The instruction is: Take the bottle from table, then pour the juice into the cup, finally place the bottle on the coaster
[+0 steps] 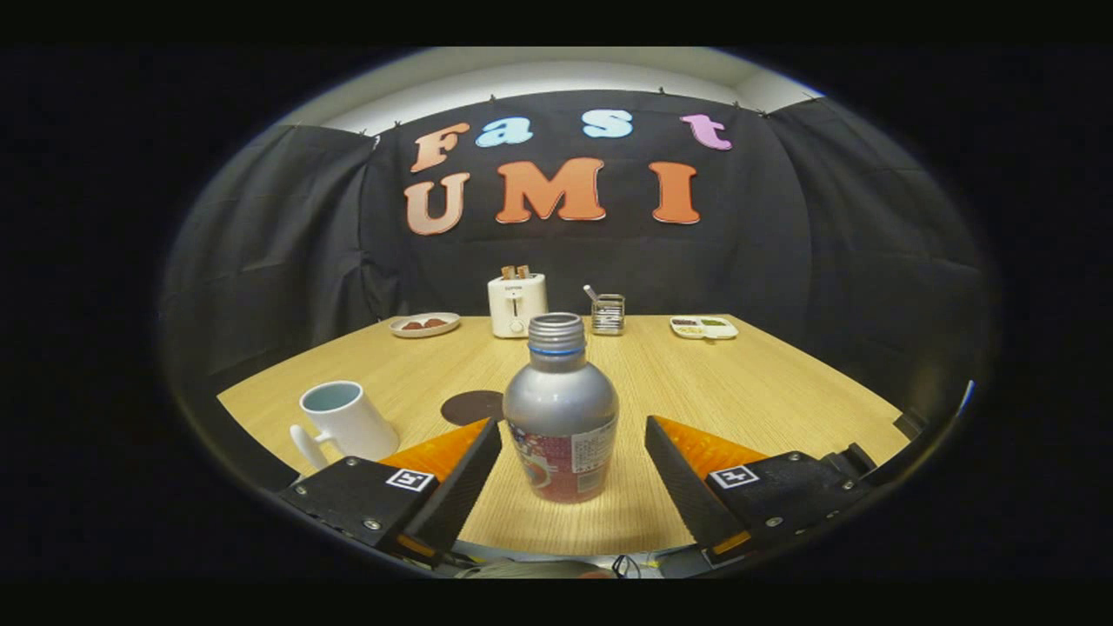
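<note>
In the gripper view, the gripper (574,435) is holding its fingers wide apart, flanking the upright bottle (561,417) (touching neither side). The bottle is standing on the table (739,382), with the coaster (471,406) just behind and the cup (346,421) sitting further left.

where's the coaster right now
In the gripper view, the dark round coaster lies flat on the table, just beyond the bottle, between it and the mug.
</note>
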Demonstrator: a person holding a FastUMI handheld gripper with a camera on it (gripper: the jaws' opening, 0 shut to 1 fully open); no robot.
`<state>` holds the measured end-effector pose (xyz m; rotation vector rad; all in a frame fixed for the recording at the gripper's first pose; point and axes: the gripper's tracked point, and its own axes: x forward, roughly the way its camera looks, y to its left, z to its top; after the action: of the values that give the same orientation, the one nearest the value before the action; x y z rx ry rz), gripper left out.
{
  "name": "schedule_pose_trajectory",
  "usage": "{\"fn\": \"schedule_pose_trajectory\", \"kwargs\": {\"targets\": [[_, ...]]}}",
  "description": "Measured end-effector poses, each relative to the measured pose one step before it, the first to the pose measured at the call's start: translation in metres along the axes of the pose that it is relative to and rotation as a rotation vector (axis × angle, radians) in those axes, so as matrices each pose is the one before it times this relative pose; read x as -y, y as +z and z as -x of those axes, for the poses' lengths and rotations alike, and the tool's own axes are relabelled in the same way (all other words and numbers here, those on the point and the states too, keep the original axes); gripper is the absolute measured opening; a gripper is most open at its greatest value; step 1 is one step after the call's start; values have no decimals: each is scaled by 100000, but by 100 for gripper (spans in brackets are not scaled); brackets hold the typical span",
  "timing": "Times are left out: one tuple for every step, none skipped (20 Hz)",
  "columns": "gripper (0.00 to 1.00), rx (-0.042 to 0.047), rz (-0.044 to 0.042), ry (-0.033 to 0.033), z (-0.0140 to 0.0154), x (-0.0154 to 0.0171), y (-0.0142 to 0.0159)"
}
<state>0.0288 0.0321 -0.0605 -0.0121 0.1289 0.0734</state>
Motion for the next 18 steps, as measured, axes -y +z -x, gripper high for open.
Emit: {"fn": "schedule_pose_trajectory", "kwargs": {"targets": [[99,-742,40,-73,-217,32,-286],[99,-806,-110,-62,-150,8,-338],[99,-795,-113,54,-221,-33,-300],[99,-740,-74,-5,-174,63,-351],[99,-944,-118,-93,-180,53,-349],[99,-861,-172,-49,-196,-14,-367],[99,-891,-266,-70,-187,29,-239],[99,-929,-287,57,-181,-13,-445],[99,-726,-203,166,-85,-68,-254],[99,-730,-186,211,-96,-72,-224],[99,-999,63,1196,-23,-222,-313],[99,-429,387,993,-131,-263,-217],[94,26,700,-339,-128,23,-42],[89,-142,782,205,-77,-83,-104],[83,-568,979,88,-208,-88,-153],[80,339,1022,-363,81,9,55],[79,-75,574,92,17,-70,11],[79,160,207,-189,-8,12,24]]}}
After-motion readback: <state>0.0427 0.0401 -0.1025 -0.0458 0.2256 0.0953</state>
